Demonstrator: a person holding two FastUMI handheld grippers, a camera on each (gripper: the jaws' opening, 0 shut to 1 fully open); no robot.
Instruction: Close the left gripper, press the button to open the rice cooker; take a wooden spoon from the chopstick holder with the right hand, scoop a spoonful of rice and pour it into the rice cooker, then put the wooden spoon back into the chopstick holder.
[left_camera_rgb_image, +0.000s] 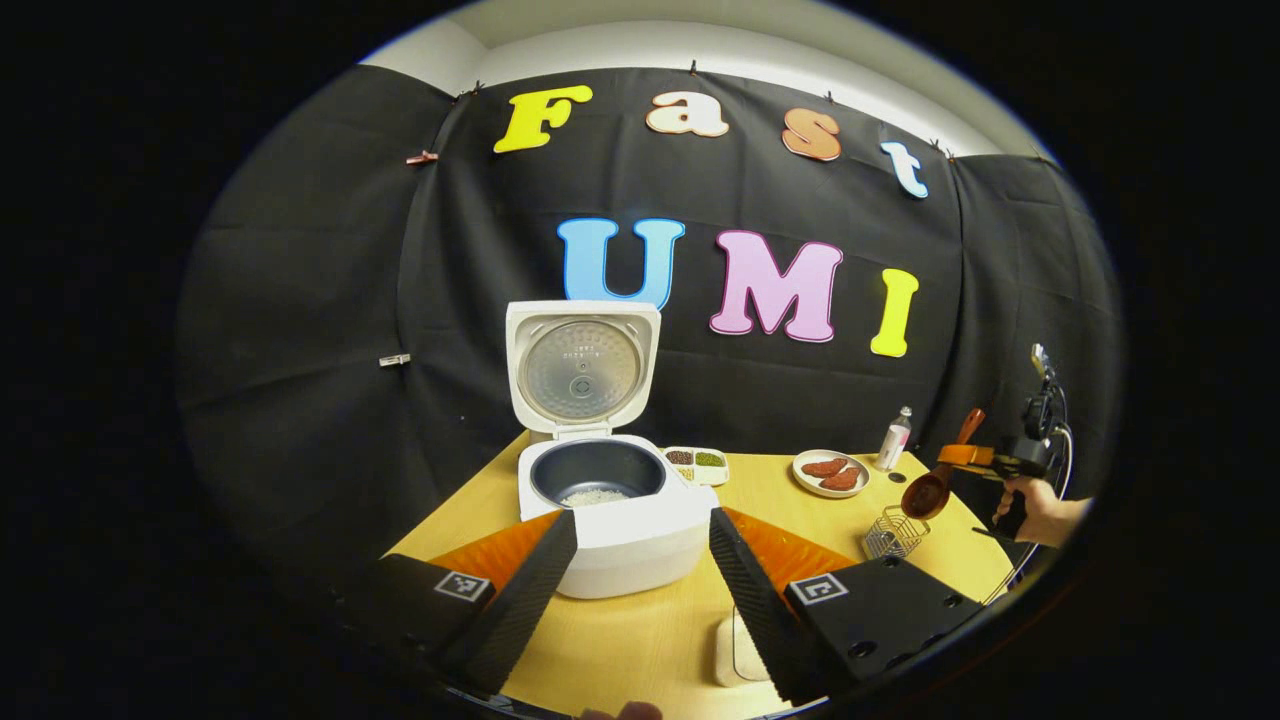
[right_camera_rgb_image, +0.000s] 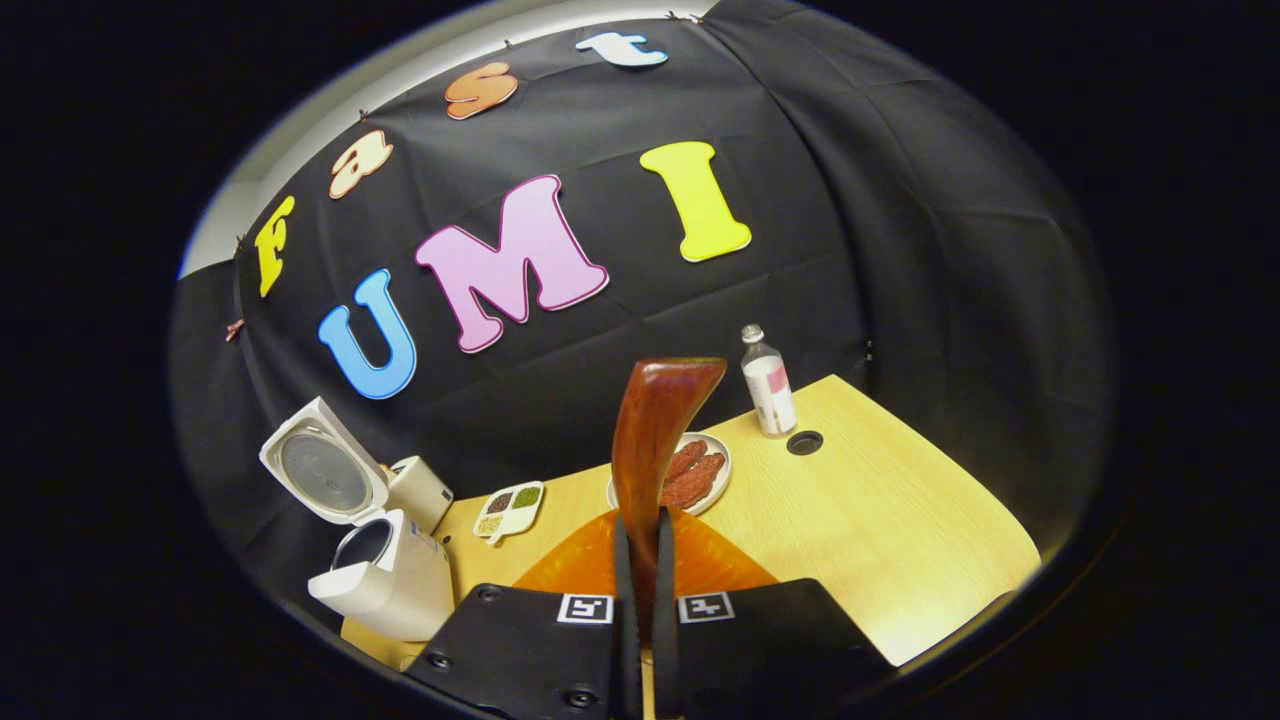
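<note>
The white rice cooker (left_camera_rgb_image: 615, 500) stands with its lid up, and white rice lies in the bottom of its dark pot (left_camera_rgb_image: 597, 478). My left gripper (left_camera_rgb_image: 640, 535) is open in front of it, a finger on each side. At the right, a hand holds my right gripper (left_camera_rgb_image: 968, 457) shut on the wooden spoon (left_camera_rgb_image: 930, 490), whose bowl hangs just above the wire chopstick holder (left_camera_rgb_image: 893, 535). In the right gripper view, the spoon's handle (right_camera_rgb_image: 650, 440) rises from between the pressed fingers of the right gripper (right_camera_rgb_image: 641, 545). The cooker (right_camera_rgb_image: 385, 575) sits at the lower left there.
A divided dish of grains (left_camera_rgb_image: 697, 462) lies behind the cooker. A plate with red pieces (left_camera_rgb_image: 830, 472) and a small bottle (left_camera_rgb_image: 893, 438) stand toward the back right. A white pad (left_camera_rgb_image: 737, 655) lies near the table's front edge. A round hole (right_camera_rgb_image: 804, 442) is by the bottle.
</note>
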